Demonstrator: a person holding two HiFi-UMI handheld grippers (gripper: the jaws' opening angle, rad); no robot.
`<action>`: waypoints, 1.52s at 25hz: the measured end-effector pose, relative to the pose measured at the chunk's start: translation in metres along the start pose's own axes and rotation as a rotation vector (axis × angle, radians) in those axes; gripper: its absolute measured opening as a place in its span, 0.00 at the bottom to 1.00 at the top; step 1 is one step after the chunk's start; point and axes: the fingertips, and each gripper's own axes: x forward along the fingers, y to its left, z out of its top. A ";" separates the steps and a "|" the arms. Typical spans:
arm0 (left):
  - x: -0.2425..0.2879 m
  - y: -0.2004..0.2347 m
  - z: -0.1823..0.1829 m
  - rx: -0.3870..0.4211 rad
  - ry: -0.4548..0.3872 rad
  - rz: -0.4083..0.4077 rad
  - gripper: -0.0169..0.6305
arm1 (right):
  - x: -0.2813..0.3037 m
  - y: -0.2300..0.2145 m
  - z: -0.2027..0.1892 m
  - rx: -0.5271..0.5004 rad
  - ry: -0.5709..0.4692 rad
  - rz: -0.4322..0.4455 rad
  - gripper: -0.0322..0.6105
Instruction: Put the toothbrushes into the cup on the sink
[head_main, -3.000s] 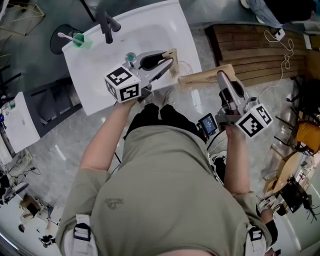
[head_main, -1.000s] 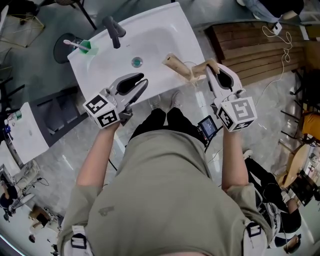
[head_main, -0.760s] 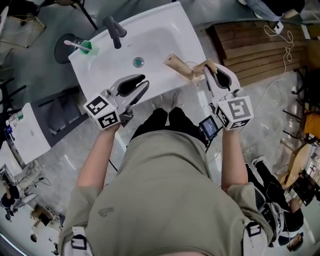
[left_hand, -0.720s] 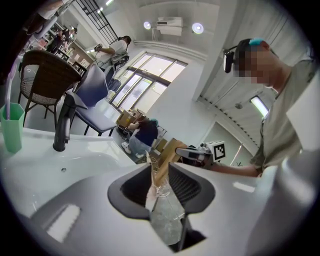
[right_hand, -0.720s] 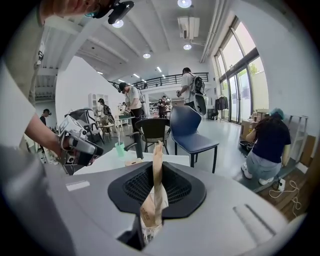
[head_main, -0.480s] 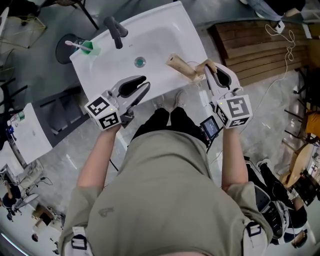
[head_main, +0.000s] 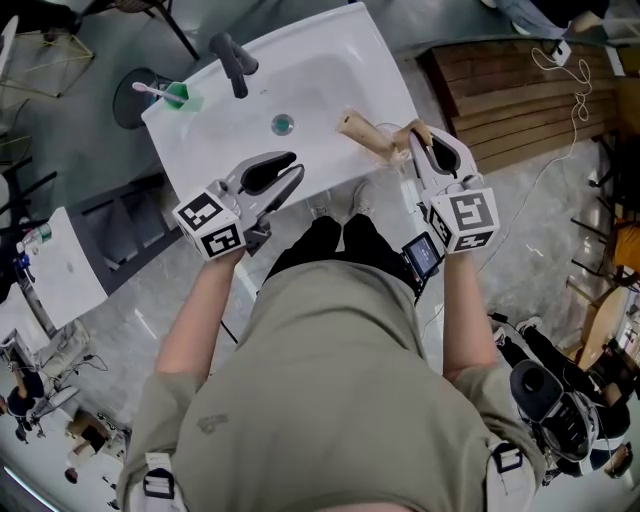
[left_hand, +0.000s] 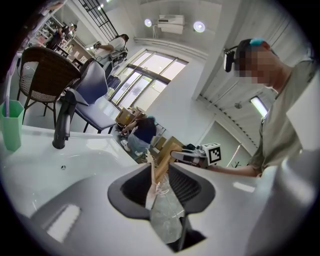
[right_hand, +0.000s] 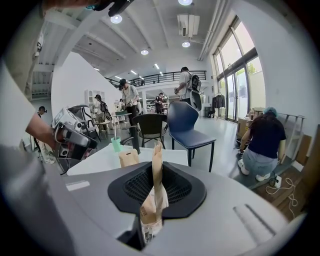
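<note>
Gleaming smooth white sink (head_main: 330, 90); creased brown paper packet (head_main: 362, 133) in right tool (head_main: 414, 138).

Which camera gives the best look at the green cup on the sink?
The head view: the green cup shows whole from above, with a toothbrush in it. The left gripper view catches it at the picture's left edge; the right gripper view shows it small and far off.

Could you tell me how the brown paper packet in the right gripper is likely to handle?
The brown paper packet is probably light: the right gripper holds it by one end. It looks creased between the fingers, so likely crushable, yet it juts out without drooping, suggesting something stiff inside.
</note>
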 end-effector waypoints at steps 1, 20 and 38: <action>0.000 0.000 0.000 0.000 0.000 -0.001 0.14 | 0.001 0.000 -0.001 0.000 0.003 -0.002 0.13; 0.001 0.000 0.001 0.002 -0.008 -0.007 0.14 | 0.003 0.003 -0.005 0.044 -0.005 -0.009 0.15; 0.025 -0.016 0.007 0.019 -0.019 -0.017 0.14 | -0.025 -0.004 -0.001 0.090 -0.042 0.055 0.25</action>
